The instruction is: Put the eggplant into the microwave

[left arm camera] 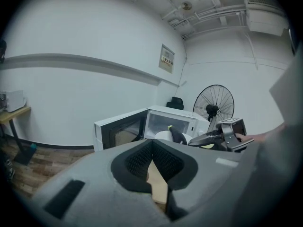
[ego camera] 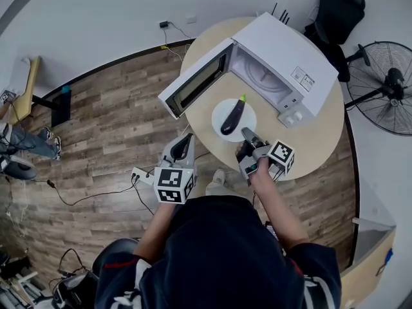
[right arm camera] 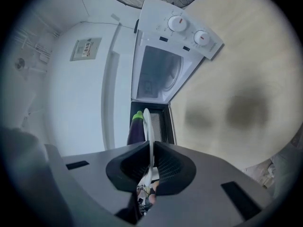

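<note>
My left gripper [ego camera: 185, 140] is past the table's near left edge, over the wood floor [ego camera: 96, 140]. Its jaws are pressed together and hold nothing. The microwave door [ego camera: 196, 82] hangs wide open at the left side of the round table [ego camera: 322, 134]. The eggplant [ego camera: 233, 116] lies on a white plate [ego camera: 219, 112] near the front edge of the table, right in front of the open microwave [ego camera: 286, 50]. My right gripper [ego camera: 246, 132] pinches the near rim of that plate, with its jaws almost closed on it. I cannot tell if the plate is lifted off the table. I think this is the carrying step. Next I need to move the plate straight into the opening. I must keep it flat so the eggplant does not roll off, and stay clear of the door.
</note>
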### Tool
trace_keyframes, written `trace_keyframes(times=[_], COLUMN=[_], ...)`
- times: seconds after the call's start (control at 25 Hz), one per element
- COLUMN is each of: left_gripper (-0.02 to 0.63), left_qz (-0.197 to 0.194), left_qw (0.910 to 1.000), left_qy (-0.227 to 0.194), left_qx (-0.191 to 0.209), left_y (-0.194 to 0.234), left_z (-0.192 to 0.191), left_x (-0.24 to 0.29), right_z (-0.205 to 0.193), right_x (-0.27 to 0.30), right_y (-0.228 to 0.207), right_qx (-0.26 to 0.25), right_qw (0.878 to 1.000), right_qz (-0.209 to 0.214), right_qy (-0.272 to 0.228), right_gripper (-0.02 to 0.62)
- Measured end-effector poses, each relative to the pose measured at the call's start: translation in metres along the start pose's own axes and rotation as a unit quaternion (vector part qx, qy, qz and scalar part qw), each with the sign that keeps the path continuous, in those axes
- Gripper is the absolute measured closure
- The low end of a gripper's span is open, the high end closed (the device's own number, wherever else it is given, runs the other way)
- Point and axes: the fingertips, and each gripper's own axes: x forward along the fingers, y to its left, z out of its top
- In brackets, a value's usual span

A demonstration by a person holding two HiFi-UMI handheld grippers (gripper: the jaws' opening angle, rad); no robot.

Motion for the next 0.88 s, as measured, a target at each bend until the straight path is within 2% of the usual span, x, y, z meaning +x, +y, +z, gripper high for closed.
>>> trace_keyframes(times=[0.48,0.72,0.88], left_gripper=[0.592,0.592,0.591], left_qz=[0.013,0.009,-0.007], left_qw=[0.9999,0.9998,0.9997], left_qy=[0.004,0.015,0.019], left_qx=[0.005,0.004,0.01], left_y=[-0.011,-0.011,-0.012], left_z=[0.016,0.014,0.015], left_x=[0.05,0.06,0.072], right_z=[0.045,0.051,0.058], right_x=[0.027,0.035,0.036], right_y=[-0.004,-0.005,-0.008], right_qx=[0.005,0.009,0.012], right_qw=[1.0,1.0,1.0], right_qz=[-0.006,-0.007,-0.009], right_qy=[0.019,0.021,0.009], right_gripper=[0.568,0.569,0.569])
